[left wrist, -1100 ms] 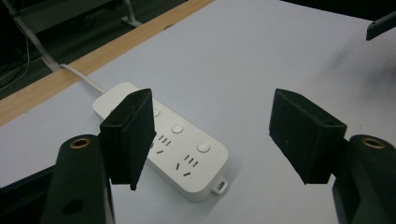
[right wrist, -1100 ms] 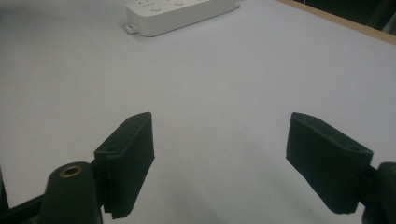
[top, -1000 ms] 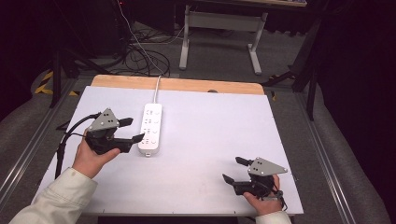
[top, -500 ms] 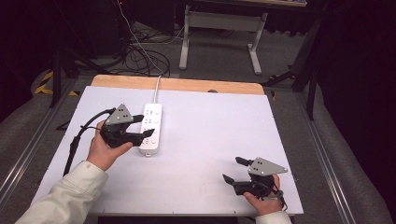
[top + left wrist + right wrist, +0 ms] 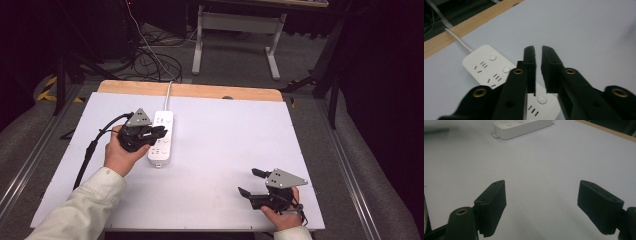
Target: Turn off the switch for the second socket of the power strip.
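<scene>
The white power strip lies flat on the pale desk, toward its left and far side, with its white cord running off over the wooden far edge. The left claw hangs directly over the strip, about midway along it, and the left gripper view shows its two black jaws drawn nearly together with only a thin slit between them, nothing caught in that slit. Beneath them the strip shows its sockets and round white switch buttons; one button sits just below the jaw tips. From this the work looks to be at the approach stage: the near-closed left claw seems lined up to press one of the switches, or perhaps to nudge the strip, though I cannot tell whether the tips touch it yet. Nothing is plugged into the sockets that show, and I cannot read whether any switch is on or off. The right claw rests low at the near right of the desk, well apart from the strip, its jaws spread wide and empty in the right gripper view, where the strip lies far off at the top. So the reach is done on the left side; the press or push itself, and any part for the right hand, appear left to do.
</scene>
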{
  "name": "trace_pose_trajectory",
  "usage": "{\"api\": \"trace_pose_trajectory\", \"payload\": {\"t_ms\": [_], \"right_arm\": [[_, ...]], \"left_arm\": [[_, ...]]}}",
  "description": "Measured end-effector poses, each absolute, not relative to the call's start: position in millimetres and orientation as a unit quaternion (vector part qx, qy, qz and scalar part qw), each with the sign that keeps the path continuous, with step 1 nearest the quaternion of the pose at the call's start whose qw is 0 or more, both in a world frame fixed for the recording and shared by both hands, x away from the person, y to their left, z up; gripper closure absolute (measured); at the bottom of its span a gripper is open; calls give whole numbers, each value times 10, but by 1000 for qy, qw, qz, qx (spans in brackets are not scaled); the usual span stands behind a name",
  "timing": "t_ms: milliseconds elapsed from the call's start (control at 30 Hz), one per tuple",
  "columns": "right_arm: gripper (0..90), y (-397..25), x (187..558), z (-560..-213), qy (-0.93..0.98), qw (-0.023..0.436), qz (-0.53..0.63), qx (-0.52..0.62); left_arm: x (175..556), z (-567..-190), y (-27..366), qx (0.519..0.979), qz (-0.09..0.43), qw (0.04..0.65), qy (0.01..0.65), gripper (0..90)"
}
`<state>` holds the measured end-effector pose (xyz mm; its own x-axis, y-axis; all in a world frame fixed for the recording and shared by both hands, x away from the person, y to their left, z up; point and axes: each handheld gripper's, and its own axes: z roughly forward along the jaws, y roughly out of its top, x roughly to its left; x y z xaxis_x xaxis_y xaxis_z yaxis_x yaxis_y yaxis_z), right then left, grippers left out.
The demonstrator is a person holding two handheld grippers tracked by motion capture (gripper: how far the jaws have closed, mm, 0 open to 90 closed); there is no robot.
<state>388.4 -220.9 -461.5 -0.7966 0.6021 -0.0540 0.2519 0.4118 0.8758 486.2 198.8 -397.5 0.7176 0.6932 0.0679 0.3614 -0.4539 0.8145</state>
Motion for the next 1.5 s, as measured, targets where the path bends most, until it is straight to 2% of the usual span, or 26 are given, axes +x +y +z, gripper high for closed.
{"api": "trace_pose_trajectory", "payload": {"t_ms": [33, 67, 467, 633, 900, 1500], "right_arm": [[235, -2209, 3884, -4615, 820, 184, 476, 260], [235, -2211, 3884, -4614, 820, 184, 476, 260], [235, -2218, 3890, -4621, 818, 179, 479, 262], [233, -2222, 3894, -4624, 818, 178, 480, 263], [233, -2221, 3893, -4627, 817, 176, 481, 264], [230, -2216, 3897, -4635, 819, 175, 479, 263]], "left_arm": [[4862, -3975, 1988, 829, 200, 415, 318, 891], [4904, -3986, 1990, 826, 196, 416, 325, 897], [5172, -4131, 2016, 817, 172, 411, 366, 900], [5315, -4238, 2054, 814, 140, 416, 381, 900], [5458, -4384, 2091, 810, 130, 413, 396, 900], [5573, -4565, 2070, 814, 148, 423, 369, 900]]}}
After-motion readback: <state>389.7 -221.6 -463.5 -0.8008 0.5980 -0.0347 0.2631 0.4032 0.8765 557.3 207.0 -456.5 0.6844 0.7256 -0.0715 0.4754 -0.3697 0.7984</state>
